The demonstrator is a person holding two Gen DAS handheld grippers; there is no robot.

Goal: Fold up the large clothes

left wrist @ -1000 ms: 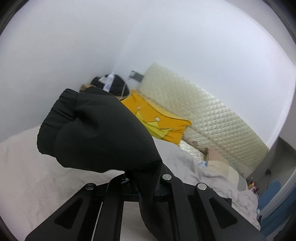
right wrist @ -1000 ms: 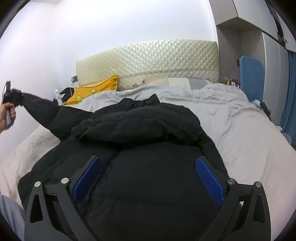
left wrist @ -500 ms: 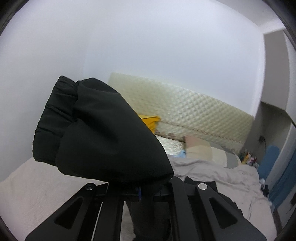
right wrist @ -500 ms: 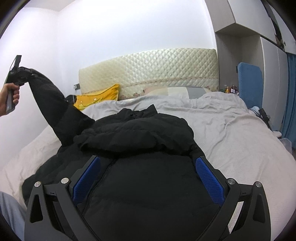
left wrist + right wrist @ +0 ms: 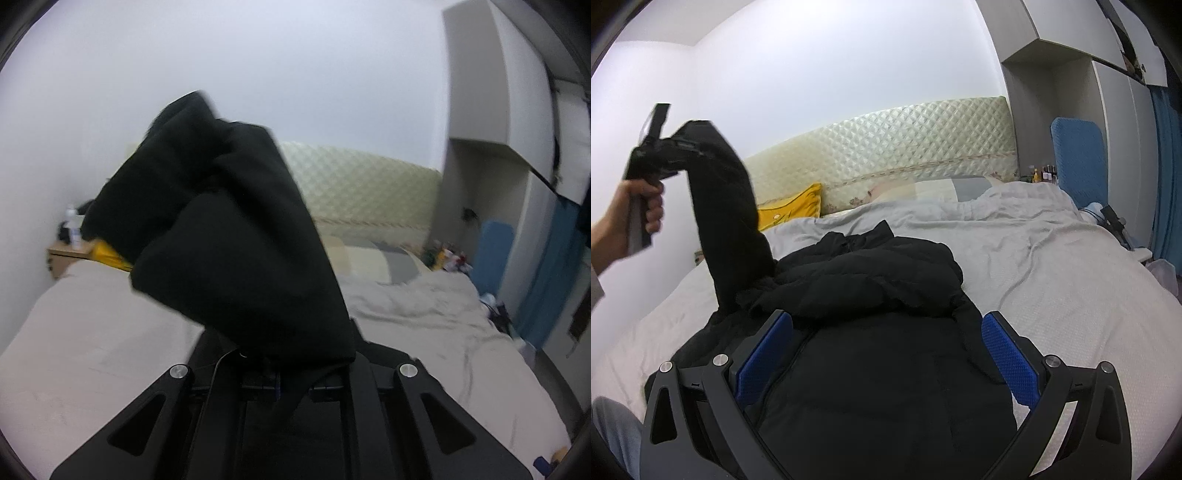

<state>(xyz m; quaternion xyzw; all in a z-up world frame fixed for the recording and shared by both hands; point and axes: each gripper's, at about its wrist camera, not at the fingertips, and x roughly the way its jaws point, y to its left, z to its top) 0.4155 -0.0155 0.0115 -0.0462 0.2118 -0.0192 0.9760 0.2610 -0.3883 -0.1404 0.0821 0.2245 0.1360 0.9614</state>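
Step in hand: the left sleeve [image 5: 727, 206] of the black jacket [image 5: 886, 350] is lifted off the bed [image 5: 1052, 280], seemingly to be carried across the jacket's body for a fold.
Left gripper [image 5: 275, 384]: its fingers are all but closed and pinch the sleeve's cuff end; they have just been easing apart a little, with cloth between them. The sleeve bunches up ahead of the fingers and hides much of that view.
Right gripper [image 5: 886, 354]: fingers [image 5: 1008, 354] spread wide, empty, poised above the jacket's front with the zip line between them.
Jacket: flat on the bed, hood heaped beyond the right fingers, sleeve rising to their left.
Next move: likely laying the sleeve over the chest without dragging the body; the slackening pinch could drop it early.
Surface: soft, rumpled grey bedding [image 5: 424, 314].
Room: quilted headboard [image 5: 905, 147] far ahead, yellow pillow [image 5: 790, 214] before it, pale wardrobe [image 5: 1071, 92] to the right.
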